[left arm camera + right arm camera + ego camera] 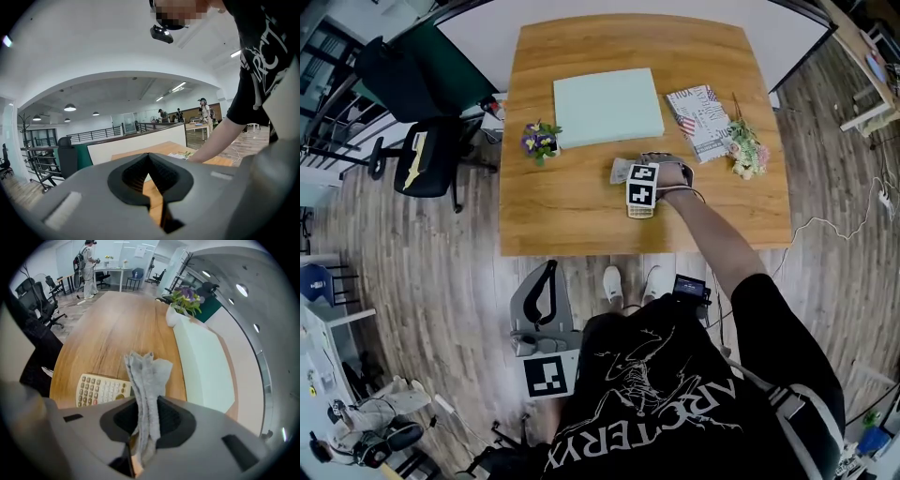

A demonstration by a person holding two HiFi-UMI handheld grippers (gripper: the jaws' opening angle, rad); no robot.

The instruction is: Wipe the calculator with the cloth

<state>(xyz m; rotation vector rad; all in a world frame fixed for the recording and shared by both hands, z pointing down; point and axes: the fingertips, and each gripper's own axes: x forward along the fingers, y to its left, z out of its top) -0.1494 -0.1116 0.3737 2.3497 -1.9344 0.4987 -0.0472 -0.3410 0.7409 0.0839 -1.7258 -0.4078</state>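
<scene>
Grey plastic shows first at the left, where the left gripper (149,164) is held low by the person's waist, off the light-brown wooden table (572,211), its jaws pressed together on nothing. On the tabletop stand a small pot of purple flowers (540,141) and a pale mint rectangular pad (607,106). Right of those, at the end of the outstretched arm, the right gripper (146,416) pinches a limp grey cloth (147,376), whose free folds stick out ahead of the jaws above the wood. The cream-coloured button calculator (101,390) lies flat just beside and below that gripper, on the side nearer the person. Its long axis runs across the gripper's line, so the cloth looks to hang past one end, not over the keys. I'd guess a short sideways shift toward the person would bring cloth onto keys. This hand is far the nearer. Further right lie a patterned booklet (698,120) and a pale flower bunch (746,150).
</scene>
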